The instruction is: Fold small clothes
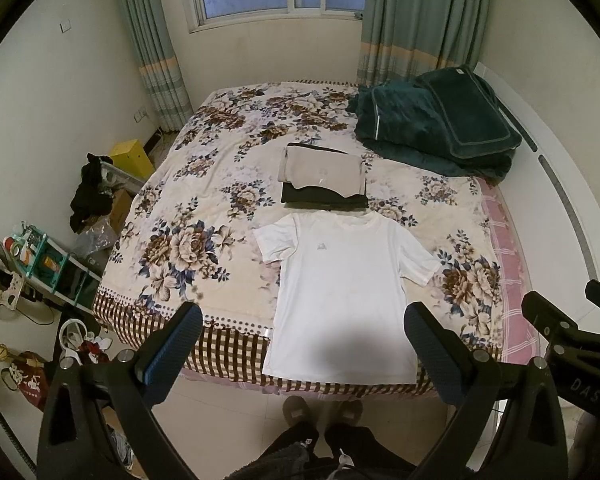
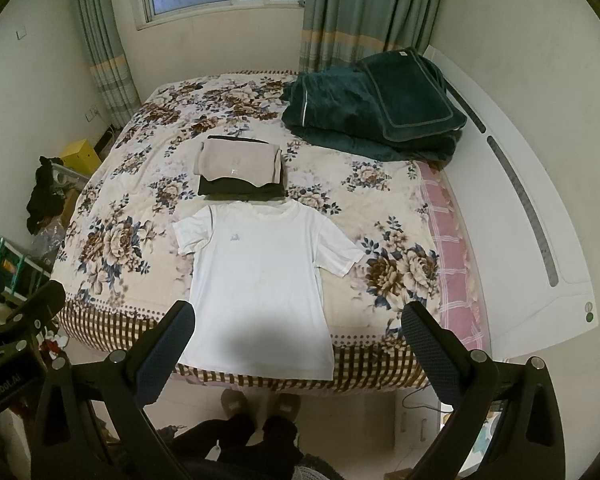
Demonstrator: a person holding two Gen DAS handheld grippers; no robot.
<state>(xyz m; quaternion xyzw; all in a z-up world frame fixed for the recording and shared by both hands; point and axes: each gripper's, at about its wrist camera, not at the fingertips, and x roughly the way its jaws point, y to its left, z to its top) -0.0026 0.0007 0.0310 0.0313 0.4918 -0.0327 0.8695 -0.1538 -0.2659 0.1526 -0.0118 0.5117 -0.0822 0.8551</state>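
From my left wrist view, my left gripper (image 1: pixel 302 354) hangs above the near edge of the bed (image 1: pixel 188 240) with its fingers (image 1: pixel 172 354) spread wide and nothing between them. Below and ahead, the white T-shirt (image 1: pixel 340 280) lies flat and face up on the floral bedspread, collar toward the far edge, both sleeves out, its hem draped over the checked border at the near edge. Just beyond the collar sits a folded stack (image 1: pixel 324 178): a beige garment on top of a dark one, touching or nearly touching the shirt's neckline. A dark green blanket (image 1: pixel 436 128) is heaped at the far right corner. My slippers (image 1: pixel 320 410) show on the floor tiles under the near edge, and part of my right gripper (image 1: pixel 572 336) enters at the right side of the view

From my right wrist view, my right gripper (image 2: pixel 300 350) is likewise held over the near edge, fingers (image 2: pixel 430 354) wide apart and empty. The white T-shirt (image 2: pixel 260 280) lies a little left of centre between them, spread flat, with the folded stack (image 2: pixel 240 170) just past its collar and the green blanket (image 2: pixel 372 108) toward the far right corner. A yellow box (image 2: pixel 80 156) stands on the floor beside the left edge of the bed (image 2: pixel 112 240)
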